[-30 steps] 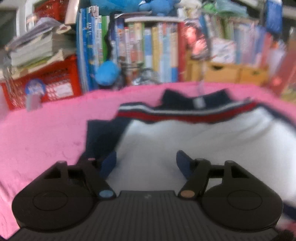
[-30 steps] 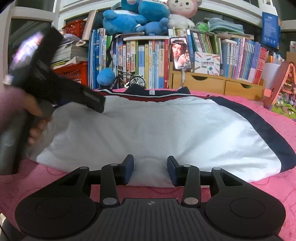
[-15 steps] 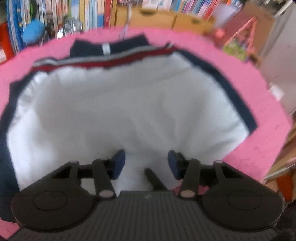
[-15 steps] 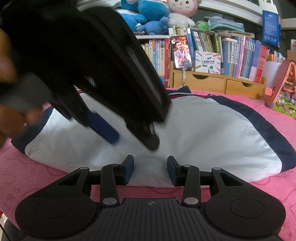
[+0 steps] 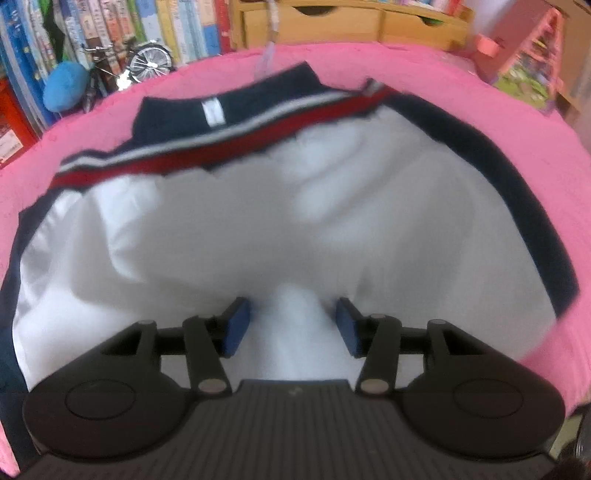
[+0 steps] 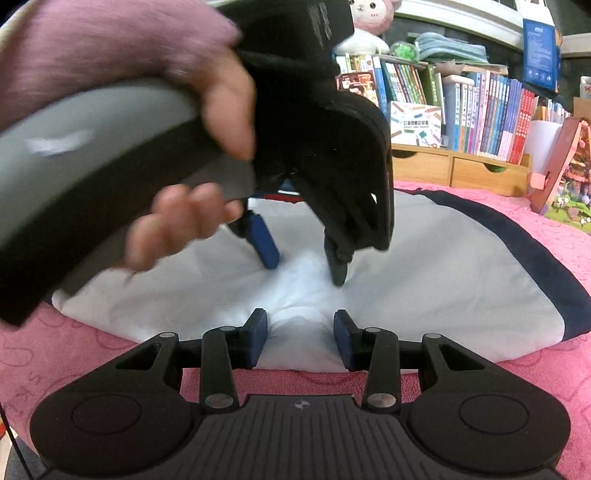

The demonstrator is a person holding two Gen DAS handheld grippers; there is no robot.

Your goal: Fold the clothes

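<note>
A white garment [image 5: 295,221] with navy side bands and a red, white and navy striped collar lies folded on a pink cloth-covered table [image 5: 480,92]. My left gripper [image 5: 291,325] is open, its blue pads on either side of a raised ridge of white fabric near the garment's near edge. In the right wrist view the left gripper [image 6: 306,269] points down onto the garment [image 6: 443,266]. My right gripper [image 6: 299,338] is open, its pads straddling a small bump of fabric at the garment's near hem.
Behind the table stand bookshelves [image 6: 480,110] with books, wooden drawers [image 5: 332,18], plush toys [image 6: 369,22] and a small model bicycle [image 5: 129,66]. A toy house [image 6: 565,170] stands at the right. The pink table [image 6: 110,350] shows around the garment.
My left gripper has swung from the garment's left side over to its near middle and come down onto the fabric. The right gripper has stayed in place, still open.
</note>
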